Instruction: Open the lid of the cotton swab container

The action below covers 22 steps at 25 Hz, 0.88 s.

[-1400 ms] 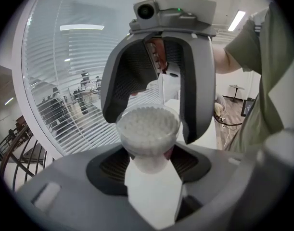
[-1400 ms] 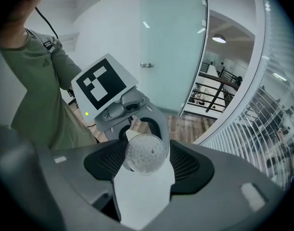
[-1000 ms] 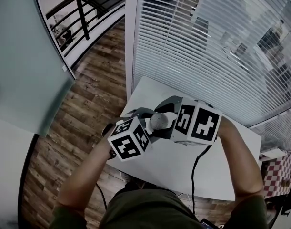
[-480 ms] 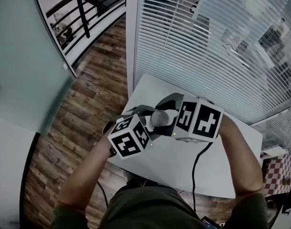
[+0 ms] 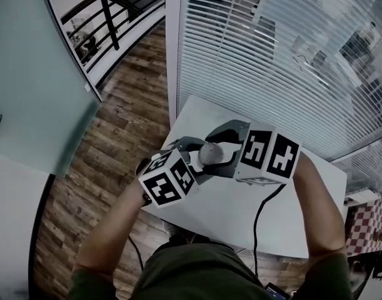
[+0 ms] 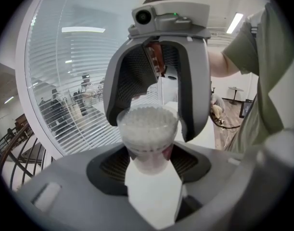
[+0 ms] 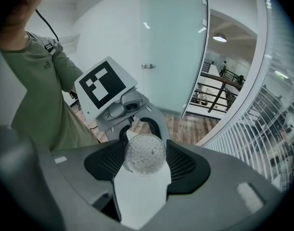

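A clear round cotton swab container packed with white swab heads is held above the white table between both grippers. My left gripper is shut on its lower body. From the opposite side, my right gripper has its pads closed against the round top. In the left gripper view the right gripper's fingers flank the rim of the container. In the head view the left gripper and right gripper meet at the container.
The table stands against a glass wall with white blinds. A black cable runs over the table's near side. Wooden floor lies to the left, with a railing beyond and a frosted glass door.
The right gripper's marker cube has tipped and shifted slightly to the right in the head view. The container stays gripped between both grippers in the same place.
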Tool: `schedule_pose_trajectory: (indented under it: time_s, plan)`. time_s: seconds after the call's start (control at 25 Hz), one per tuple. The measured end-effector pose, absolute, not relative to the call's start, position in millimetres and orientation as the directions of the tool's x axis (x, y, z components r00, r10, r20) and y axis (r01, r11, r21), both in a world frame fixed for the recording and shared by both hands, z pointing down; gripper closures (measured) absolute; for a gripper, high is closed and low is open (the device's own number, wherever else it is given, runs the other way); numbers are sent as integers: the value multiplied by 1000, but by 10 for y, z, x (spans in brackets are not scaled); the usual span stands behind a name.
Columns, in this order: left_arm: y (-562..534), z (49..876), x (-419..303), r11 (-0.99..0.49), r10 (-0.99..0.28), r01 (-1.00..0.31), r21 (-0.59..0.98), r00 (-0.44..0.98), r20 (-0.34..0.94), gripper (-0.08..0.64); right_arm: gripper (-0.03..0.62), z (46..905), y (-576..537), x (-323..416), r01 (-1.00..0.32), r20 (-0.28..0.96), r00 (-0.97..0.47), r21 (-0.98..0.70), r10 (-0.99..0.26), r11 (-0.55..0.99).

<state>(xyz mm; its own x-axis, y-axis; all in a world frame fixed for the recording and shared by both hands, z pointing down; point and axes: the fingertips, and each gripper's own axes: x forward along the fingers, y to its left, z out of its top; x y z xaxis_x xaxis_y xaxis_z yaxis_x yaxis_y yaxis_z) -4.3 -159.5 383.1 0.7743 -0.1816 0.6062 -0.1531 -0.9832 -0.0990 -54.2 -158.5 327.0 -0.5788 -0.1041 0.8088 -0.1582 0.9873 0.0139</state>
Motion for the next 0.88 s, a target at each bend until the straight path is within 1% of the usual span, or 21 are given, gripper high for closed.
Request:
schedule_pose_trajectory:
  time_s: [0.32,0.6,0.88]
  plan:
    - [-1572,3874,-73,-984,-177,-156,-88,771,612,295,322,3170,-1596,-475,-198,729,-678,-53,-97,979]
    - [-1641,3806,-141,-978,-198,-194,-72,784,589,295,325,2947,-1699,-329,-261,555,-820,-151,-136,954]
    - [-1714,3667,-127,-972,-225,-221,-76,804,551,295,330,2755,-1764,-120,-290,400,-898,-225,-183,930]
